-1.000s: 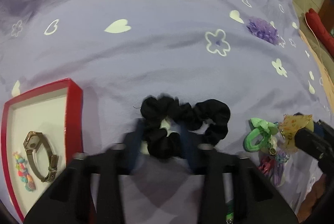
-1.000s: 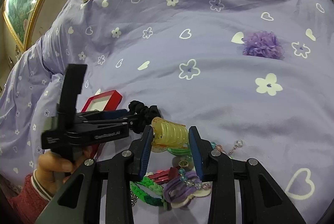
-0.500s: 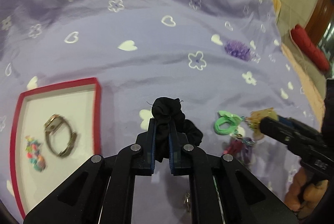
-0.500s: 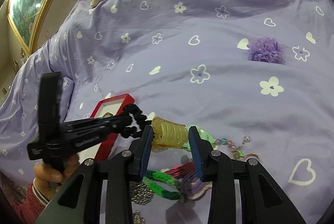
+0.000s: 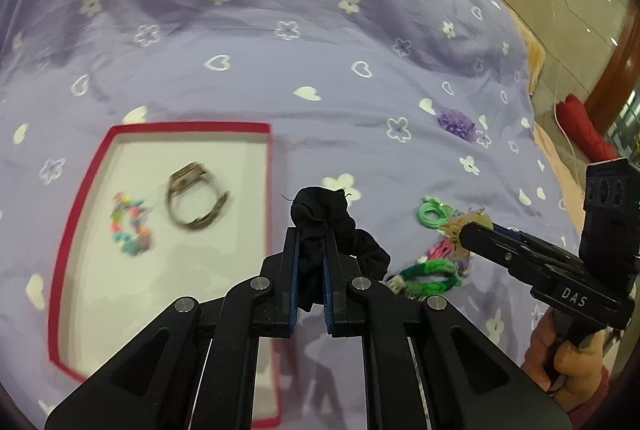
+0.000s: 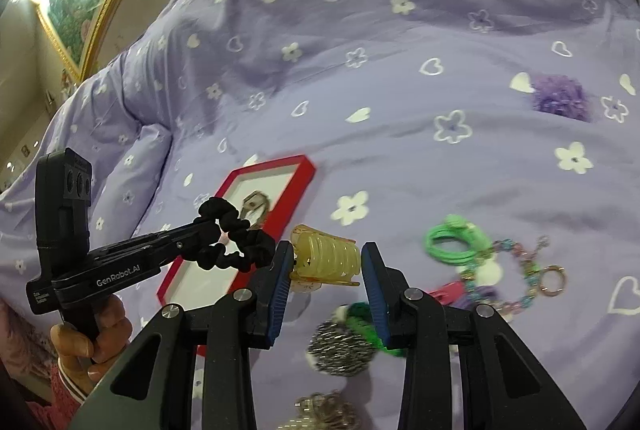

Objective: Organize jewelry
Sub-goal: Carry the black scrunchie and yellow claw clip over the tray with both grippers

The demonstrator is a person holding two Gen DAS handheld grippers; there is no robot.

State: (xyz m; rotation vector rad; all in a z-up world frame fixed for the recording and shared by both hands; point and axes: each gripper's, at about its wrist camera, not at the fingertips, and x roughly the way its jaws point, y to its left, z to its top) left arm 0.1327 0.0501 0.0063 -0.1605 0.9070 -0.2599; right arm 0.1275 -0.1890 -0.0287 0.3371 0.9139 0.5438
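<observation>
While left gripper (image 5: 311,254) is clenching black scrunchie (image 5: 320,220) in air beside red tray (image 5: 269,213), your right gripper (image 6: 326,262) is gripping yellow hair claw (image 6: 325,257) above purple bedspread (image 6: 400,109)

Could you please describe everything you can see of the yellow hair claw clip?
The yellow hair claw clip is translucent, plastic-looking, with a row of curved ribbed teeth and an amber-tinted edge. It lies sideways between the pads of the right gripper, which is shut on it at both ends and holds it above the purple bedspread. In the left wrist view only its tip shows. Nothing else touches it.
</observation>
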